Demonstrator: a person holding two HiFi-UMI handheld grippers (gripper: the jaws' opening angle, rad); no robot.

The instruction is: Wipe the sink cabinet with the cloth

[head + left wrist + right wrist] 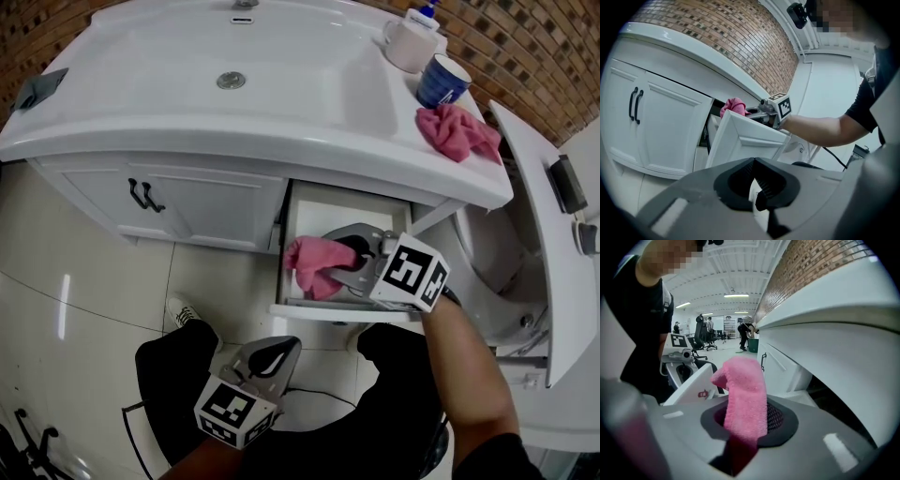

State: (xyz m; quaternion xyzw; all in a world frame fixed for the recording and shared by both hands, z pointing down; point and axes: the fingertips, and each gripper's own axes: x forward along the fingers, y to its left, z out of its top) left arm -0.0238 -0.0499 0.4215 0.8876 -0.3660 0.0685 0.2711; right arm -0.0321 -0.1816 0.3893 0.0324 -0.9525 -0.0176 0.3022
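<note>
The white sink cabinet (202, 202) has its right drawer (337, 312) pulled out. My right gripper (349, 260) reaches into the drawer from the right, shut on a pink cloth (313, 263) that bunches against the drawer's left side. In the right gripper view the cloth (744, 394) sticks up from between the jaws. My left gripper (273, 356) hangs low in front of the drawer, over the floor tiles, shut and holding nothing. From the left gripper view the drawer front (745, 140) and the cloth (733, 105) show above it.
A second pink cloth (457, 131) lies on the countertop's right end beside a blue mug (442, 82) and a white cup (410, 44). Two cabinet doors with black handles (145, 195) are closed at left. A white fixture (525, 216) stands close on the right.
</note>
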